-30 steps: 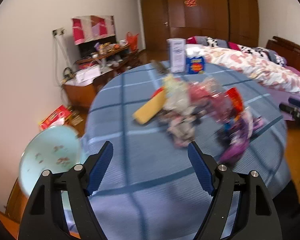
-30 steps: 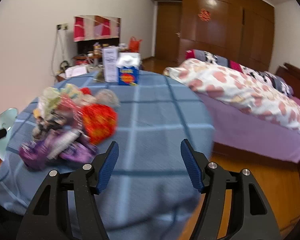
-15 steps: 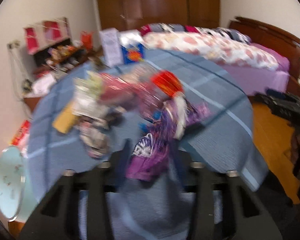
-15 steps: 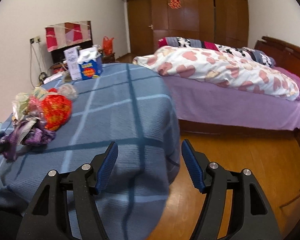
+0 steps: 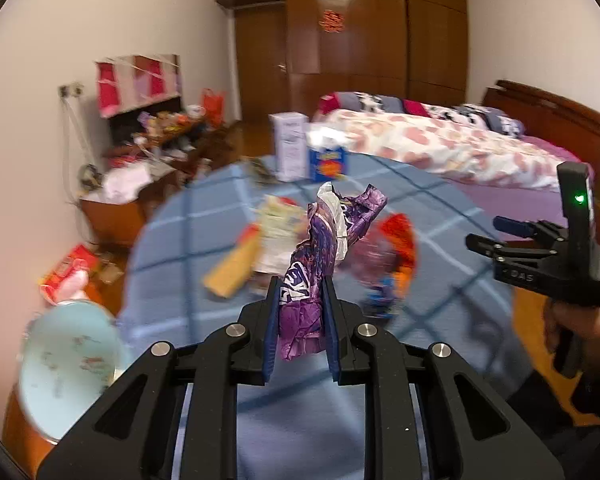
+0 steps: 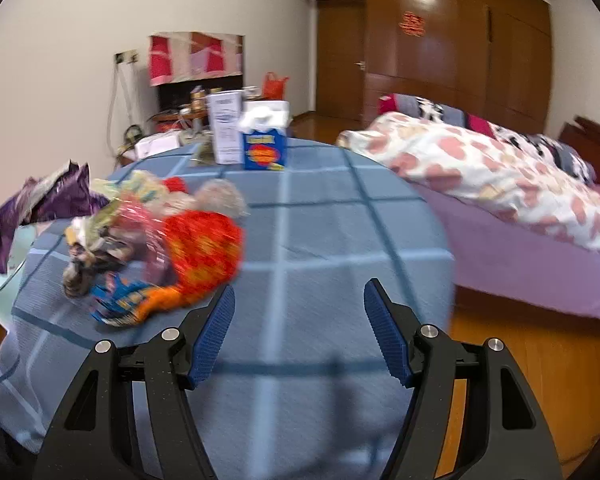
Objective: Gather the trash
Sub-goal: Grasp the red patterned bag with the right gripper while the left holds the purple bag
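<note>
My left gripper (image 5: 300, 284) has its jaws closing, the blue pads pressed on a crumpled purple wrapper (image 5: 324, 240) that is lifted clear of the table. The same purple wrapper (image 6: 56, 196) shows at the left edge of the right wrist view. A heap of trash (image 6: 196, 248), with red, orange and blue wrappers, lies on the round blue checked table (image 6: 320, 220). My right gripper (image 6: 300, 300) hovers open over the cloth just right of the heap, with nothing between its fingers. The right gripper (image 5: 496, 236) also appears at the right of the left wrist view.
A pale blue bin (image 5: 68, 364) stands by the table's left edge. A blue tissue box (image 6: 265, 150) and a white carton (image 6: 225, 128) stand at the far side. A bed (image 6: 500, 184) lies to the right, a cluttered low cabinet (image 5: 140, 176) to the left.
The left gripper went from wide open to closed on the purple wrapper and raised it off the heap. The right gripper swung away to the right and back over the table, still open.
</note>
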`<action>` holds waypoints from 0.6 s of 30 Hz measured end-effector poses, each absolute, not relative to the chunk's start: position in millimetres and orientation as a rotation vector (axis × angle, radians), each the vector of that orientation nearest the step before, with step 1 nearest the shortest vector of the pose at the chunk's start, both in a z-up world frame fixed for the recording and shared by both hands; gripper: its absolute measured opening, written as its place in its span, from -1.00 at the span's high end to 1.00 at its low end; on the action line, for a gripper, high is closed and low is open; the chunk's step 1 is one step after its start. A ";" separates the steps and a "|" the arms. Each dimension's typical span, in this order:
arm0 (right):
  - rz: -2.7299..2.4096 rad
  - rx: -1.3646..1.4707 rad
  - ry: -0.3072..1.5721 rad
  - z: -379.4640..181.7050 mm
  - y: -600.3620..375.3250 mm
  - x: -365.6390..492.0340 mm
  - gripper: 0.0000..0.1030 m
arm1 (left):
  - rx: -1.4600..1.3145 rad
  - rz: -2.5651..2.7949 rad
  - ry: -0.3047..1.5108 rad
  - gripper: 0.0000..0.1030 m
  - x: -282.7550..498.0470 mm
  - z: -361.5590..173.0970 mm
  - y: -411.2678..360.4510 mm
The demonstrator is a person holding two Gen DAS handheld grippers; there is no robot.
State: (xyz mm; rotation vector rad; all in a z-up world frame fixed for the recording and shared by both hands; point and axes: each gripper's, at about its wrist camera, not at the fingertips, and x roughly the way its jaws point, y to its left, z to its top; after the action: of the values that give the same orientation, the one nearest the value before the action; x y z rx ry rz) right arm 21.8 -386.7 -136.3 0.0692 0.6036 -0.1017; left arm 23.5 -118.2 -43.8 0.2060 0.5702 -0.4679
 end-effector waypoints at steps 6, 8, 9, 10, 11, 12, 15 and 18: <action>-0.038 0.016 0.639 -127.9 -352.5 66.3 -0.29 | 0.208 -0.331 0.585 0.62 42.6 -46.5 -75.7; -0.023 0.006 0.677 -131.1 -345.7 80.8 -0.29 | 0.207 -0.295 0.594 0.62 46.4 -49.5 -60.9; -0.013 -0.002 0.706 -135.0 -341.4 88.9 -0.29 | 0.202 -0.276 0.604 0.62 48.2 -51.7 -51.1; -0.011 -0.010 0.729 -138.1 -339.1 94.5 -0.29 | 0.201 -0.267 0.607 0.62 49.0 -53.4 -46.0; -0.014 -0.016 0.755 -141.9 -337.7 99.3 -0.25 | 0.197 -0.252 0.612 0.62 49.3 -55.1 -38.8; -0.007 -0.003 0.777 -145.8 -338.5 102.2 -0.19 | 0.191 -0.245 0.615 0.62 49.1 -56.0 -32.4; 0.017 0.025 0.823 -153.7 -340.2 103.0 0.51 | 0.182 -0.230 0.614 0.62 48.4 -57.4 -21.5; 0.039 0.043 0.828 -153.1 -340.8 97.7 0.68 | 0.171 -0.228 0.615 0.62 48.9 -57.5 -18.2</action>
State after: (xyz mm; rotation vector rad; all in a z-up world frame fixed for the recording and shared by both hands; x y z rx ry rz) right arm 97.7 -340.8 -153.1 0.0427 0.8277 0.0386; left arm 48.9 -18.2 -57.5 0.1715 0.6148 -0.2282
